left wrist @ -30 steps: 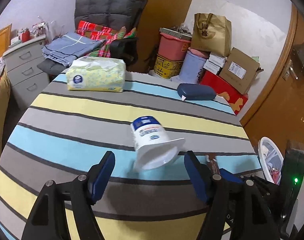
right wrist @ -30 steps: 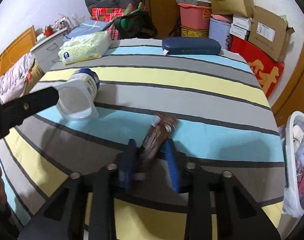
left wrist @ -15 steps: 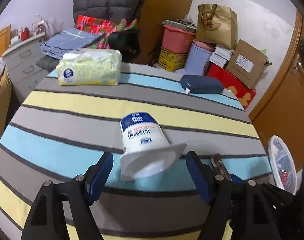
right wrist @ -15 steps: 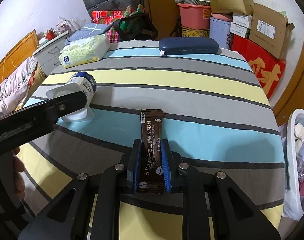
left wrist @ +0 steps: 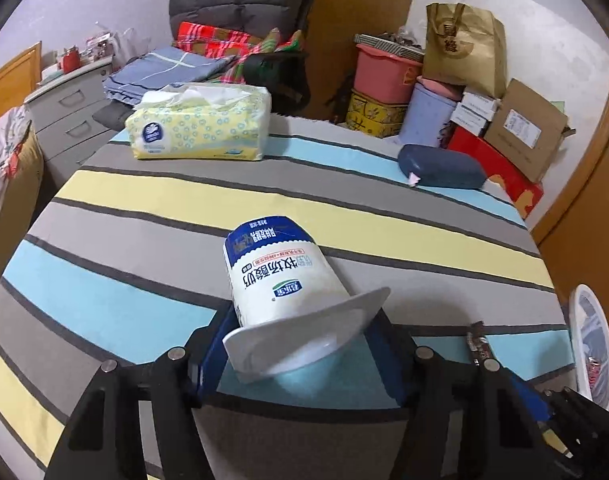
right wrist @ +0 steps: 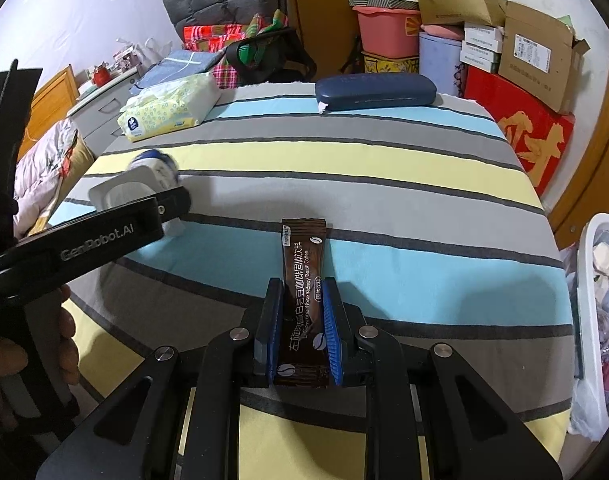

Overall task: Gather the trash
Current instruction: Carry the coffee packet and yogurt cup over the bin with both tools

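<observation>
A striped tablecloth (left wrist: 184, 208) covers the round table. The left gripper (left wrist: 300, 344) is closing around the tipped yogurt cup (left wrist: 280, 284), rim nearest, for binning. The right gripper (right wrist: 302, 320) pinches a coffee sachet (right wrist: 304, 292); white bin (right wrist: 588, 320) waits right.

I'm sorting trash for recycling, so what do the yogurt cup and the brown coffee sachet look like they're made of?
Yogurt cup: probably thin white plastic, smooth with a printed label; its wide rim looks moulded and slightly glossy. Coffee sachet: likely laminated plastic or foil film, glossy brown, with a crimped, serrated top edge. Neither can be confirmed by sight alone.
</observation>
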The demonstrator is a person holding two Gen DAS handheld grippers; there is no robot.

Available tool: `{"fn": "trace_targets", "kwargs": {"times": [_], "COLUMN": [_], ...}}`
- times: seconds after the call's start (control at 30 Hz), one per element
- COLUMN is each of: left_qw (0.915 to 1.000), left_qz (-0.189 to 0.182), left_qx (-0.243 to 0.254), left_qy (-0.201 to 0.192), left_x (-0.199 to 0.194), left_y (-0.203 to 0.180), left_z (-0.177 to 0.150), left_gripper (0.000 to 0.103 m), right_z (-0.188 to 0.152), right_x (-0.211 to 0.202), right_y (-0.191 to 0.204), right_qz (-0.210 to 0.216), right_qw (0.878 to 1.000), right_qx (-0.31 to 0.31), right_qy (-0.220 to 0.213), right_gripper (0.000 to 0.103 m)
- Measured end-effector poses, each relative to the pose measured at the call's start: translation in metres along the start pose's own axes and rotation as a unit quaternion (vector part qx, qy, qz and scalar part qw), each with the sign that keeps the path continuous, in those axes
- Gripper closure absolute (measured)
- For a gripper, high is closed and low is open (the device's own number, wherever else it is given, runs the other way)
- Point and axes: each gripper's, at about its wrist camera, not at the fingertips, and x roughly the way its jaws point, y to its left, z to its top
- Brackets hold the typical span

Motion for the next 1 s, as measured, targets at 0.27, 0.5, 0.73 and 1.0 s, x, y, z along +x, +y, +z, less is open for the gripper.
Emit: {"fn": "trace_targets", "kwargs": {"times": [0.27,0.5,0.73,1.0], "left_qw": [0.9999,0.9993,0.9973,0.991], "left_qz": [0.004,-0.007,-0.029,-0.064], "left_qx": [0.006,0.026,0.055,0.102], "left_qy": [-0.012,-0.026,-0.038,-0.058], "left_x": [-0.011,-0.035,-0.063,-0.097], "left_y": [0.002,-0.009,-0.034,-0.085], "left_z": [-0.004,-0.01,-0.016,-0.025], "left_gripper": [0.04,0.04,0.04,0.04], "right_z": [0.0,0.0,-0.003,-0.008], "right_x": [-0.003,-0.014,-0.034,-0.065], "right_y": [-0.003,-0.01,-0.027,-0.052], "right_qz": [0.004,0.002,-0.008,-0.034], "right_qw": [1.0,1.0,0.999,0.996], "right_qx": [0.006,0.012,0.029,0.042], "right_qy": [-0.007,-0.021,-0.038,-0.068], "right_gripper": [0.083,0.084,0.084,0.083]}}
